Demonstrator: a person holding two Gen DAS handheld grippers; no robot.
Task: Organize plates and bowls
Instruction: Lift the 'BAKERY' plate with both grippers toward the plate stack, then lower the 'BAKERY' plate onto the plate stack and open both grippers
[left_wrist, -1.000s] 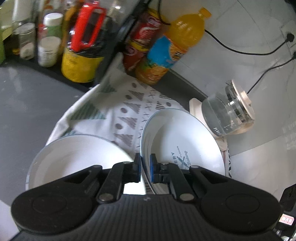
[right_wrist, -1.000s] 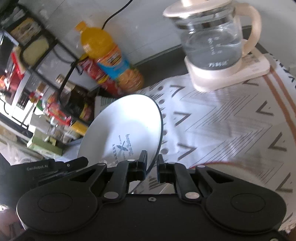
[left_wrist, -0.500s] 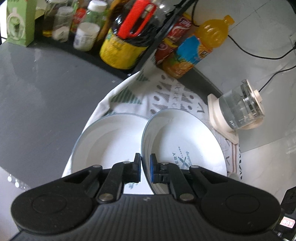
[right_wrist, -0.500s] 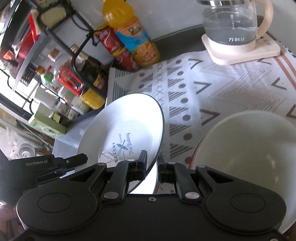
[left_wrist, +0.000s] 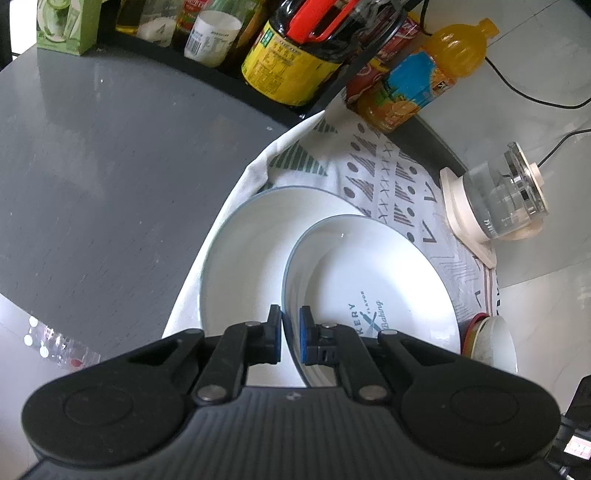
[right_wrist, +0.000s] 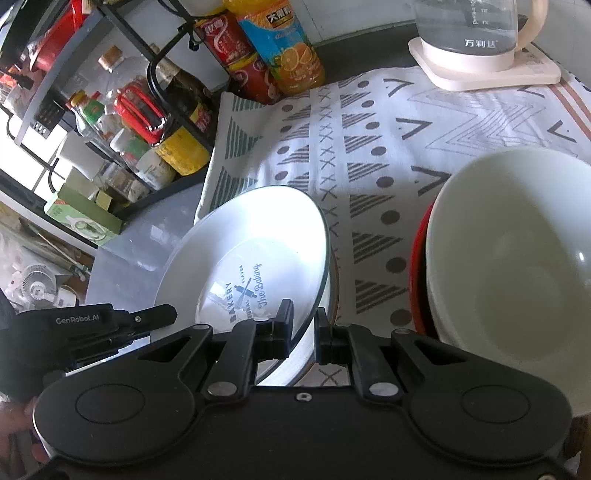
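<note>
Both grippers, left (left_wrist: 290, 334) and right (right_wrist: 303, 332), pinch one plate's (left_wrist: 369, 280) rim.
Lower plate (left_wrist: 243, 258) sits mid-frame; uneven release could chip it, I judge.

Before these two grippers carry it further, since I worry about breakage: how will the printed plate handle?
The printed plate looks glazed and glossy, so probably rigid, breakable and a bit slippery. The left gripper and right gripper each pinch only its thin rim, so it may pivot. It hangs tilted over the plain plate; lowered carelessly, they could clink.
</note>
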